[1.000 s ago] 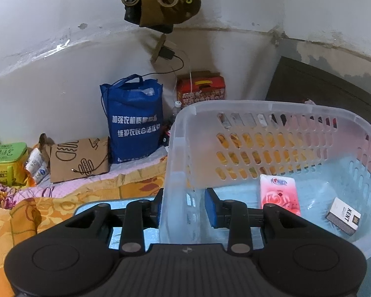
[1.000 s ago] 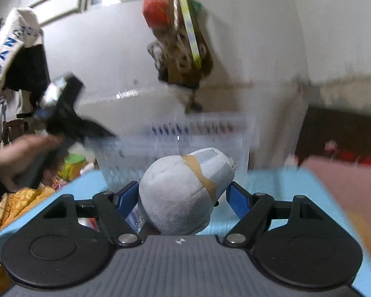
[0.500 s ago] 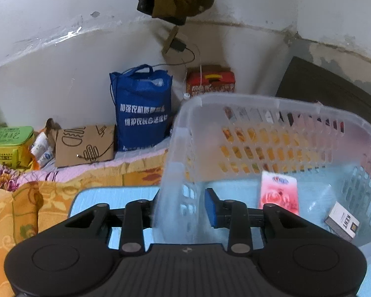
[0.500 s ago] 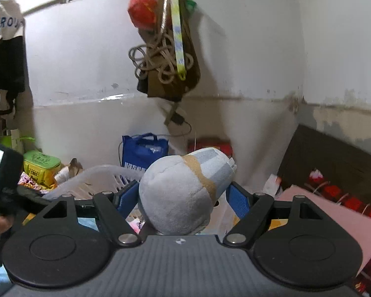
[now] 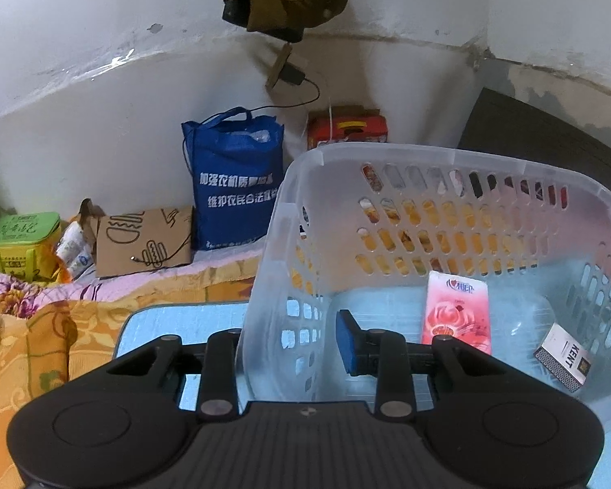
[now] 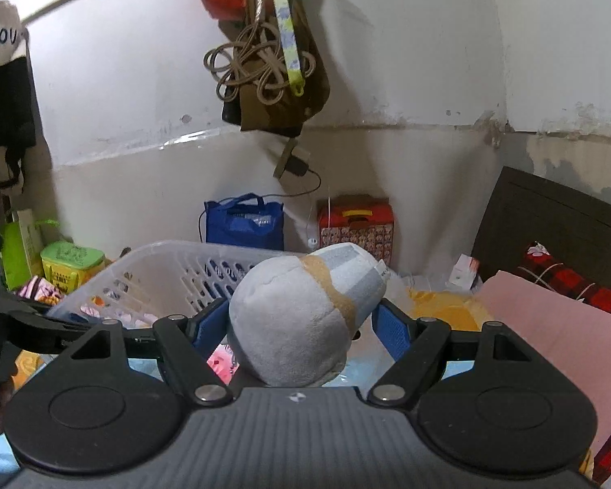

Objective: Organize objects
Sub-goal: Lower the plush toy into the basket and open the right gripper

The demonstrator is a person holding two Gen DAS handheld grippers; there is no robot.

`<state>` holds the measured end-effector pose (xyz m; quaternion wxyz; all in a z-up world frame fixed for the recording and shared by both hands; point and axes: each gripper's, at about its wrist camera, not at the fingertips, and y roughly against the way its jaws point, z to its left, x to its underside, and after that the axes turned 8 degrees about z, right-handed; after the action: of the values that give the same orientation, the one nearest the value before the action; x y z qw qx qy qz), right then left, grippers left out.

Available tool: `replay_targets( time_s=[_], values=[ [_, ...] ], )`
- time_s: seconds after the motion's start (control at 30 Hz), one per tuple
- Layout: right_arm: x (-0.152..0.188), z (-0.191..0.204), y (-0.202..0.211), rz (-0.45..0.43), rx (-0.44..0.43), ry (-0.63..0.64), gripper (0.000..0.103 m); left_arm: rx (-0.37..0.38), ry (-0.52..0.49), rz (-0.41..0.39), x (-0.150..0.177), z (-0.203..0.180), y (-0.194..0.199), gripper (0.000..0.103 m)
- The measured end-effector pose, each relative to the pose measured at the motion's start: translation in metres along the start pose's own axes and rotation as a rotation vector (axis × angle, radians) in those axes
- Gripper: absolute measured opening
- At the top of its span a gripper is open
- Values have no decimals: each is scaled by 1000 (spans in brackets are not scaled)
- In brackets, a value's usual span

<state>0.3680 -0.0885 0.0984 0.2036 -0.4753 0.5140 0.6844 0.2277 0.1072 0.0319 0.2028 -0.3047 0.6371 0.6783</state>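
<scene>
The right claw (image 6: 301,328) has swung over to the basket (image 6: 163,273) - squeezing the soft toy (image 6: 301,318). The left claw (image 5: 289,346) grips the basket wall - drop comes next.

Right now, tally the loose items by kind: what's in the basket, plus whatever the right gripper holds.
Pink tissue pack: 1, in the basket
KENT cigarette box: 1, in the basket
Clear plastic wrapper: 1, in the basket, hard to make out
Grey plush toy: 1, held in the right gripper
Total: 4
</scene>
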Motion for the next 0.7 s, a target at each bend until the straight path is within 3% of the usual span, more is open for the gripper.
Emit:
replay_targets(
  time_s=[0.1, 0.13, 0.2, 0.33, 0.7],
  values=[
    [1, 9, -7, -1, 14, 43, 86, 3, -6, -2, 0, 1, -1, 36],
    [1, 11, -8, 0, 22, 54, 95, 3, -7, -4, 0, 1, -1, 36],
    [1, 12, -4, -42, 46, 46, 103, 5, -10, -7, 0, 1, -1, 36],
    [5, 9, 16, -121, 37, 2, 103, 6, -20, -12, 1, 0, -1, 37],
    [25, 0, 42, -131, 12, -20, 103, 2, -31, -17, 3, -1, 1, 37]
  ],
)
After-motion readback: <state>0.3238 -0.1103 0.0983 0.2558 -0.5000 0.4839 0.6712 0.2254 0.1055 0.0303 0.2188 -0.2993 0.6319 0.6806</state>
